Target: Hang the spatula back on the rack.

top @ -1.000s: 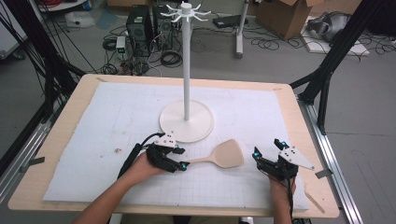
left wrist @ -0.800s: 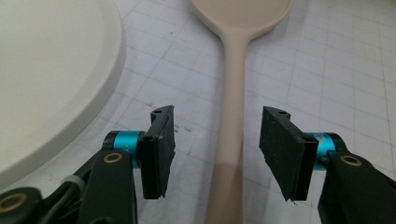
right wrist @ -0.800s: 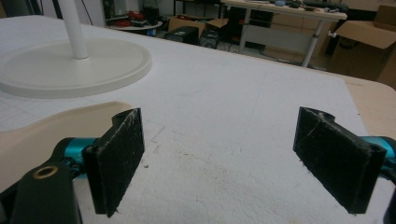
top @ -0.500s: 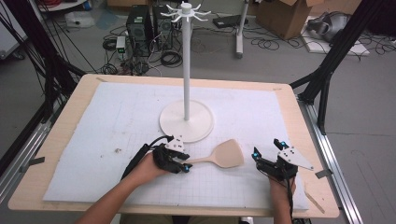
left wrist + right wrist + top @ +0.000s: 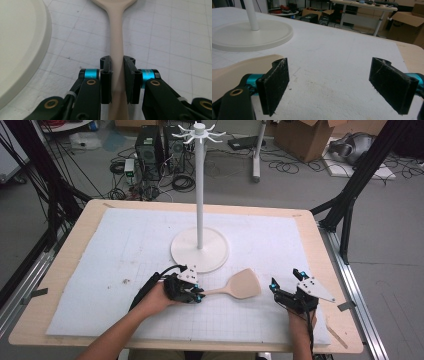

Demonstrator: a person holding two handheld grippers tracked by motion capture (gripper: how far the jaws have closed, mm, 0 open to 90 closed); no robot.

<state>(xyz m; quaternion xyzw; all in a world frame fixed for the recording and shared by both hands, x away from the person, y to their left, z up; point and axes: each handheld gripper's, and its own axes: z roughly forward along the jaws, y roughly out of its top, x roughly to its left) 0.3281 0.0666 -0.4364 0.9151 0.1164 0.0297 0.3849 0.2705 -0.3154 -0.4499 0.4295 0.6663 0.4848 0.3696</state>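
Left tongs [image 5: 197, 295] have just been closing and are now clamped on the handle of the wooden spatula [image 5: 239, 286]; the left gripper view shows both pads [image 5: 105, 75] pressed against the handle [image 5: 116, 55] from either side. Spatula lies flat on the white mat [image 5: 100, 270], just in front of the stand's round base [image 5: 200, 251] and a bit to its right, blade pointing away from the left tongs toward the right ones. Not touching the base.

Right tongs [image 5: 289, 292] sit further right of the base, jaws standing wide with nothing between them, blade edge just beside the near pad [image 5: 274, 82].

Step in hand, as I read it: grasp done, lift not started. Looks like the spatula goes up to the hook ring [image 5: 199, 131] on top of the stand's pole [image 5: 199, 195].

Next move likely needs a straight lift clear of the mat, then tipping the spatula upright without knocking the pole. Grip is far down the handle, so the blade end may sag or swing. Can't tell whether the handle has a hanging hole; the tongs cover that end.
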